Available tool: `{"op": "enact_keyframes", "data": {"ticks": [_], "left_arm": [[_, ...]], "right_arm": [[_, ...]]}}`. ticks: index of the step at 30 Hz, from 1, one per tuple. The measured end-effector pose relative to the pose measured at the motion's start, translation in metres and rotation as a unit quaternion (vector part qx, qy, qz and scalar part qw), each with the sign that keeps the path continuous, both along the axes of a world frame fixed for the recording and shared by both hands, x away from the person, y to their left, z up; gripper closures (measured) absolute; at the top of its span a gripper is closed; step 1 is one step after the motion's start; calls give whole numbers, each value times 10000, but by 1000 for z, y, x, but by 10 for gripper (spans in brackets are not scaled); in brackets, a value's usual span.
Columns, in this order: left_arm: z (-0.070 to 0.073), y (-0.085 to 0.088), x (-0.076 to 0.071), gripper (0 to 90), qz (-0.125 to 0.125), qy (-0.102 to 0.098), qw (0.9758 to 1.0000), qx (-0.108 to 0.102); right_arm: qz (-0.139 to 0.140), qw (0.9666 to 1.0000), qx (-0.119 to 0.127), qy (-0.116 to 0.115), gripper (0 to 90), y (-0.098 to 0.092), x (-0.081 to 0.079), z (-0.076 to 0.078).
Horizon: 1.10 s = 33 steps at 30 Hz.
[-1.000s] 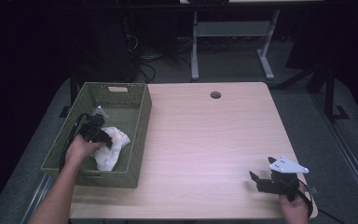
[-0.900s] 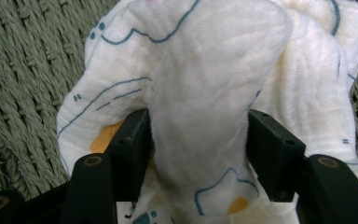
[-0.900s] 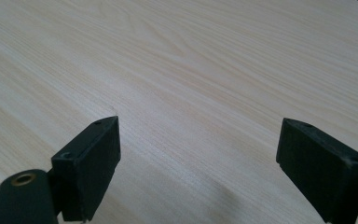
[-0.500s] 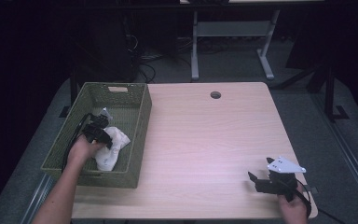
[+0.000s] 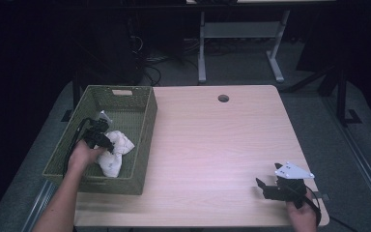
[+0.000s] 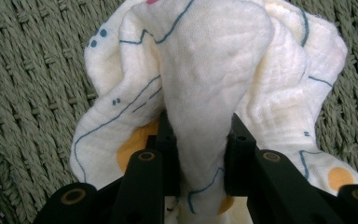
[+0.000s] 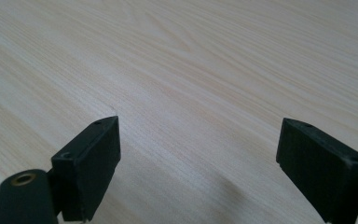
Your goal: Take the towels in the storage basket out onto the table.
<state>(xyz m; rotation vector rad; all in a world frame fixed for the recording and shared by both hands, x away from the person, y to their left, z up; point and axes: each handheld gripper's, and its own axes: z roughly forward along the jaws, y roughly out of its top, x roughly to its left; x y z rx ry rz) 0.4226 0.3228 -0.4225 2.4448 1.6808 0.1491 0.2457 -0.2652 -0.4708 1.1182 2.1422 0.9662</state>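
A crumpled white cloth (image 5: 115,152) with blue lines and orange dots lies inside the green woven basket (image 5: 145,130) on the table's left side. My left gripper (image 5: 104,141) reaches into the basket, and its jaws have just been closing. In the left gripper view a fold of the cloth (image 6: 205,93) is pinched between the two black jaws of the left gripper (image 6: 200,140). Near the table's front right corner my right gripper (image 5: 264,187) rests low over the wood. Its jaws (image 7: 198,168) stand wide apart, open, with only bare tabletop between them.
The light wooden table (image 5: 212,145) has a round cable hole (image 5: 223,98) near its far edge. Behind the table stand a metal frame (image 5: 241,38) and cables on the dark floor. The basket wall rises between the cloth and the table's middle.
The left gripper's jaws have drawn together on the cloth in the basket. The cloth has bunched slightly. The right hand has kept still.
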Motion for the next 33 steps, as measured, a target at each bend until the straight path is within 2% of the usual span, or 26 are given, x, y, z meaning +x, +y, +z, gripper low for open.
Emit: {"op": "enact_keyframes", "data": {"ticks": [3,5,7,11,14,18,22,26,28,29,33], "left_arm": [[1,-1,2,733,13,96,10000,15],[4,1,4,737,84,196,9998,-41],[7,3,5,741,132,181,9997,-138],[20,8,3,743,151,-21,9990,-428],[32,7,-2,743,72,-247,9986,-472],[45,4,-6,742,-45,-401,9976,-555],[54,2,-10,740,-146,-472,9967,-649],[61,6,-11,740,-83,-559,9937,-967],[65,9,-12,740,-26,-597,9918,-1129],[67,12,-13,740,-24,-599,9901,-1272],[73,15,-18,738,-145,-640,9865,-1503]], "right_arm": [[6,10000,14,-2,132,-1,0,0],[-1,10000,46,-7,132,-1,0,0],[-14,10000,59,-18,132,-2,0,1],[-21,10000,68,-17,132,-4,0,0],[-21,9999,104,-57,132,-5,0,1],[-37,9999,112,-65,132,-6,-1,2],[-30,9999,87,-56,132,-5,-1,1],[-41,9999,80,-56,132,-6,0,1],[-50,9999,88,-34,132,-5,0,1],[-49,9999,85,-33,132,-5,0,1],[-47,9999,90,-41,132,-6,0,1]]}}
